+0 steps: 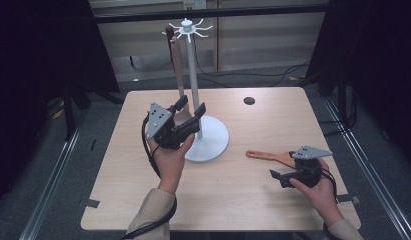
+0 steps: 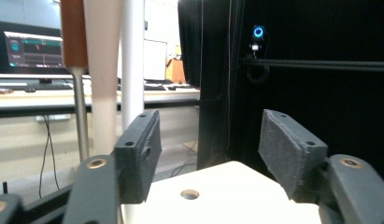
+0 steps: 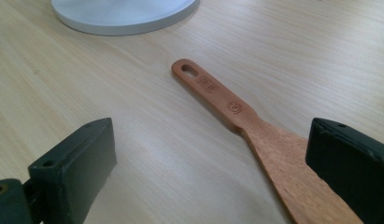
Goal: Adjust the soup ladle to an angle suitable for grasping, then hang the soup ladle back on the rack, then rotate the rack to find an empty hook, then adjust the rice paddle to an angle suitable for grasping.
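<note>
Utensils are hung on the white pronged stand (image 1: 193, 75); left fingers (image 1: 189, 111) are parted, empty beside the pale wooden spatula (image 1: 179, 75), freeing it. Right fingers (image 1: 279, 178) gape, empty, around the reddish wooden spatula (image 1: 269, 157) on the desk (image 1: 233, 200), for pickup.

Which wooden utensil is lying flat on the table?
The brown spatula by the right claw. The pale one and the dark-handled one hang on the rack.

A wooden spatula (image 3: 255, 135) is lying flat on the table (image 3: 110, 116), its holed handle end pointing toward the white round base (image 3: 124, 14). The right gripper (image 3: 208, 168) is hovering wide apart, blade near one jaw.
</note>
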The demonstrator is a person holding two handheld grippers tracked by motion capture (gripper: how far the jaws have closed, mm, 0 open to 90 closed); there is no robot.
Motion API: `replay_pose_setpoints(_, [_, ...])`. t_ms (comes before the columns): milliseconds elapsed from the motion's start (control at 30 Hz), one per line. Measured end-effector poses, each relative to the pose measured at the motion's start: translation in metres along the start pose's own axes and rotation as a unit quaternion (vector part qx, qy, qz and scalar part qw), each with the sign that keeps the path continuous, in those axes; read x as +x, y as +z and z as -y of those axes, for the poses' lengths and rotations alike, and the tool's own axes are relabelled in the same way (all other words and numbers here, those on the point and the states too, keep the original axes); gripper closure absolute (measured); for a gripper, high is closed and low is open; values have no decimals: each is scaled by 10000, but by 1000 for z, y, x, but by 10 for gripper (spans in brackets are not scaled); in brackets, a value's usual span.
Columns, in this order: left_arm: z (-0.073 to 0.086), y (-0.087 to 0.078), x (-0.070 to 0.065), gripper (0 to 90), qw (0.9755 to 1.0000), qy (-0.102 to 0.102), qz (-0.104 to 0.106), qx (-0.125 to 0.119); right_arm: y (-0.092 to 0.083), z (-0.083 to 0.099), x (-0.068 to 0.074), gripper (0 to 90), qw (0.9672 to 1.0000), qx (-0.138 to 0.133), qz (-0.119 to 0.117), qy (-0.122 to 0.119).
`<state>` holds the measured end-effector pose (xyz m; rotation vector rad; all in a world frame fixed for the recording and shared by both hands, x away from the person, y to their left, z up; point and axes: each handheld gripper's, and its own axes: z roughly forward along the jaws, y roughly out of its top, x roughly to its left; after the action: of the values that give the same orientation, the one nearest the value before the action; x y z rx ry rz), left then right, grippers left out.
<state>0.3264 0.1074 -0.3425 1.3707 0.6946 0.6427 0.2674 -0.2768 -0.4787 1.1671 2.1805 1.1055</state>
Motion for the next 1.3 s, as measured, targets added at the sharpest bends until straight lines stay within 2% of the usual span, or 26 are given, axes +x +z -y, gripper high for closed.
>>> replay_pose_setpoints(67, [7, 0, -1, 352, 9999, -75, 40, 54, 1, 0, -1, 10, 10000, -9, -8, -11])
replay_pose_setpoints(233, [18, 1, -5, 266, 9998, -64, 182, 87, 5, -2, -5, 10, 10000, 16, 38, -57])
replay_pose_setpoints(467, [37, -1, -7, 186, 9994, -50, 175, 278, 13, -6, -9, 18, 10000, 37, -3, -17])
replay_pose_setpoints(533, [40, -2, -8, 182, 9994, -97, 178, 297, 13, -6, -9, 18, 10000, 22, -13, -13])
replay_pose_setpoints(667, [48, -2, -11, 149, 9988, -62, 230, 417, 14, -9, -14, 20, 9999, -106, -40, 128])
replay_pose_setpoints(767, [55, -1, -13, 140, 9985, -28, 329, 433, 16, -9, -16, 23, 9999, -106, 4, 101])
replay_pose_setpoints(800, [59, -1, -15, 130, 9981, -89, 342, 497, 17, -8, -17, 25, 9999, -98, -6, 119])
replay_pose_setpoints(867, [60, -1, -14, 126, 9975, -83, 409, 570, 17, -8, -17, 27, 9999, -105, 3, 111])
replay_pose_setpoints(967, [65, 0, -15, 115, 9971, -262, 436, 572, 17, -9, -18, 32, 9998, -139, -15, 138])
replay_pose_setpoints(1000, [66, 0, -14, 115, 9967, -220, 458, 627, 17, -9, -18, 32, 9998, -139, -15, 138])
replay_pose_setpoints(1133, [69, 0, -15, 109, 9962, -338, 504, 618, 18, -10, -20, 42, 9998, -137, 31, 134])
replay_pose_setpoints(1167, [70, -1, -15, 108, 9959, -222, 541, 695, 20, -10, -21, 46, 9998, -138, 24, 149])
replay_pose_setpoints(1267, [72, -2, -15, 104, 9954, -271, 572, 726, 21, -10, -22, 63, 9998, -144, 64, 141])
replay_pose_setpoints(1300, [74, -3, -14, 104, 9951, -153, 600, 765, 21, -11, -23, 73, 9998, -157, 36, 151])
